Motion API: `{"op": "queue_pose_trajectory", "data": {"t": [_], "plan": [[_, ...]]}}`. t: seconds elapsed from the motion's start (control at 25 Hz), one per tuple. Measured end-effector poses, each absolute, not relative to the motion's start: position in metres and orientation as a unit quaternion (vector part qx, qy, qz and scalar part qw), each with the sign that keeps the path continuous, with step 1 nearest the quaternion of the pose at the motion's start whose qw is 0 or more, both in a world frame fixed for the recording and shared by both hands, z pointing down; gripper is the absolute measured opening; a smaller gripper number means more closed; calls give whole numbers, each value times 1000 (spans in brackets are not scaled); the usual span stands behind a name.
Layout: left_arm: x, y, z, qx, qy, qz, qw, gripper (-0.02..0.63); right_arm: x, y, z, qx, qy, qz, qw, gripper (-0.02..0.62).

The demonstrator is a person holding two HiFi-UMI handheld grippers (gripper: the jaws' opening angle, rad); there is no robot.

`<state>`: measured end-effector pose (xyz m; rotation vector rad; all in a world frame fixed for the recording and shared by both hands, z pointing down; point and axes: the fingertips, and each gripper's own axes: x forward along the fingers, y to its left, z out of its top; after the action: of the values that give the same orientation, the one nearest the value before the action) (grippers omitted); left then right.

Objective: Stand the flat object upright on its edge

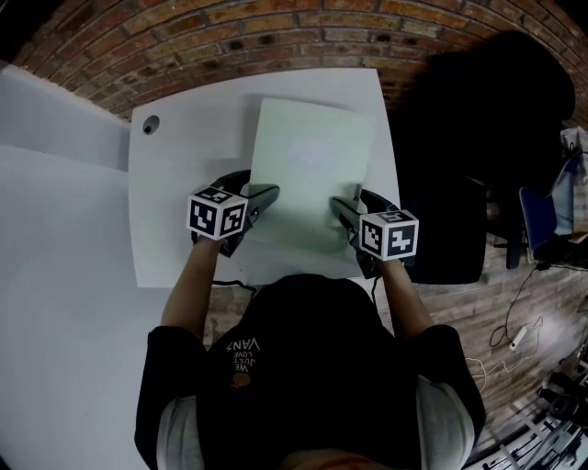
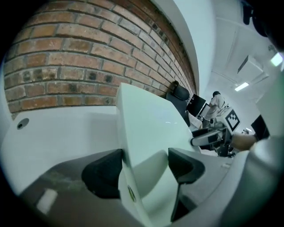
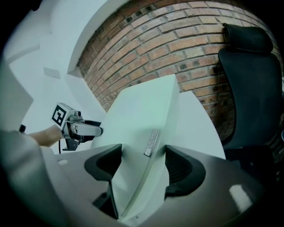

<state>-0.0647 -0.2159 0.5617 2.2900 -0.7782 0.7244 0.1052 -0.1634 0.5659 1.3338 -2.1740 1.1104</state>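
Note:
A flat pale green board (image 1: 312,170) lies lengthwise on the white table (image 1: 179,202), its near end raised off the top and tilted toward me. My left gripper (image 1: 257,197) grips the board's near left edge. In the left gripper view the board (image 2: 151,124) fills the gap and the left gripper (image 2: 144,166) has its pads against it. My right gripper (image 1: 347,209) takes the near right edge. In the right gripper view the board (image 3: 142,111), with a small grey label on its side, sits pinched in the right gripper (image 3: 143,162).
A brick wall (image 1: 276,27) runs behind the table. A round cable hole (image 1: 150,124) sits at the table's far left corner. A black office chair (image 1: 478,138) stands close on the right, with cables (image 1: 514,340) on the floor. Another white tabletop (image 1: 55,229) adjoins on the left.

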Motion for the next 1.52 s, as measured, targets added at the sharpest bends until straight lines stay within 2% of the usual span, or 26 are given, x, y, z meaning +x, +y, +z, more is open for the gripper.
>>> {"op": "queue_pose_trajectory", "data": {"t": [1.52], "plan": [[-57,-340,450,900,-391,143,128,261,125,-322,450,529,-812,157,191,314]]}}
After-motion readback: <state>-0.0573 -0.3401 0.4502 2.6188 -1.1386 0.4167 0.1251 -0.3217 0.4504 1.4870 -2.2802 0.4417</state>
